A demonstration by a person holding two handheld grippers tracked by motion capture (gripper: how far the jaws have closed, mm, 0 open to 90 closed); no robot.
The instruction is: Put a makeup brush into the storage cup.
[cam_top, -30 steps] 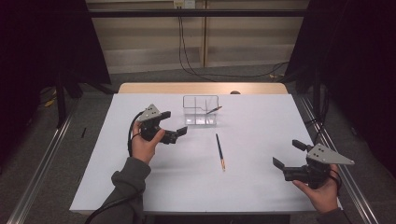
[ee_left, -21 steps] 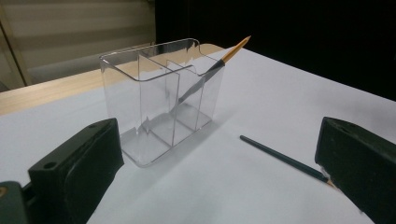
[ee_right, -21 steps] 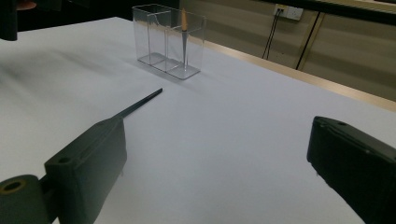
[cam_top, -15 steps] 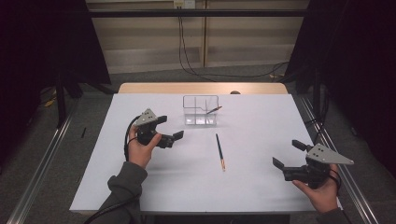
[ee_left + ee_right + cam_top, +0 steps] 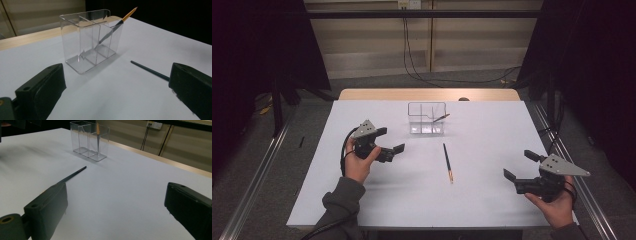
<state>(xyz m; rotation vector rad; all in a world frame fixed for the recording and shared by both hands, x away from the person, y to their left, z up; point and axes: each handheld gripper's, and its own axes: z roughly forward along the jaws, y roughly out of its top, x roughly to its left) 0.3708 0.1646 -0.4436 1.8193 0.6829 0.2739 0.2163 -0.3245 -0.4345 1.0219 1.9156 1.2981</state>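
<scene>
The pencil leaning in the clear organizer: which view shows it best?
The left gripper view: the pencil leans in an end compartment of the clear organizer, orange tip past the rim. The right gripper view shows it small and far off; the high view shows a short slanted sliver.

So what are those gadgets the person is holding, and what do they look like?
Each hand holds a black two-jaw gripper. The left gripper and the right gripper each carry a grey three-cornered plate on top, and their jaws are chunky black blocks with flat pads. A black cable loops from the left one down along a grey-green sleeve. A dark cuff shows at the right wrist.
</scene>
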